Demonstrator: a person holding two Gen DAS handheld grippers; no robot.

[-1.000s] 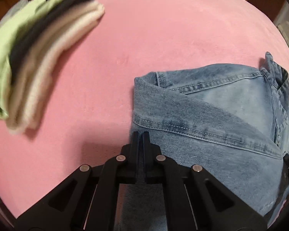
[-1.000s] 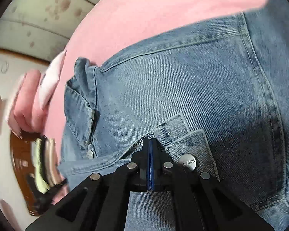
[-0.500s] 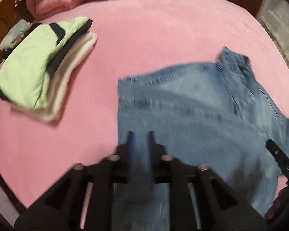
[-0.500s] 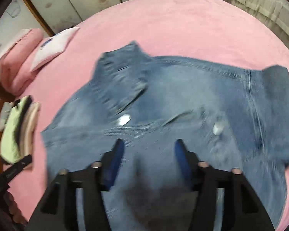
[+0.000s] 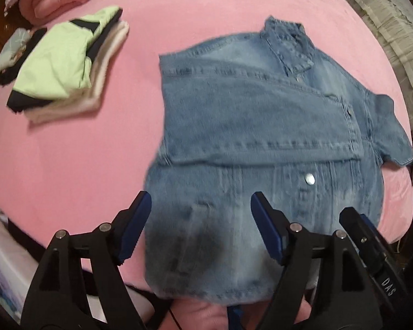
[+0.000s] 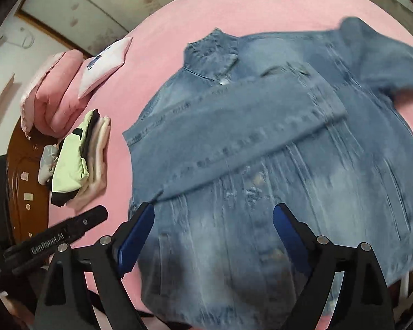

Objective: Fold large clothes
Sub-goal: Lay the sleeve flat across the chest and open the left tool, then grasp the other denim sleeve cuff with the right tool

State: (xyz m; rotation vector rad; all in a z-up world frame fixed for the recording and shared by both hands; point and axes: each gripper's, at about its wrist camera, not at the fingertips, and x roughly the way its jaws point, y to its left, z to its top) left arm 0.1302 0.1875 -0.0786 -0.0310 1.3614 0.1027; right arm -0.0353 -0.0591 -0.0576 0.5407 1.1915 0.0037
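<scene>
A blue denim jacket point(image 5: 256, 126) lies on the pink bed point(image 5: 96, 148), collar at the far end, with one sleeve folded across its front. It also shows in the right wrist view point(image 6: 261, 143). My left gripper point(image 5: 201, 209) is open and empty, held above the jacket's near hem. My right gripper point(image 6: 213, 220) is open and empty, also above the near hem. The right gripper's body point(image 5: 371, 244) shows at the lower right of the left wrist view. The left gripper's body point(image 6: 57, 242) shows at the lower left of the right wrist view.
A stack of folded clothes point(image 5: 66, 63) with a light green piece on top lies left of the jacket, also seen in the right wrist view point(image 6: 79, 162). A pink duvet point(image 6: 52, 93) and a pillow point(image 6: 104, 66) lie at the head. A wooden headboard point(image 6: 24, 181) is at the left.
Both grippers were shut on the denim a second ago. They have opened, let go and pulled back and up, so the whole jacket now lies in view.
</scene>
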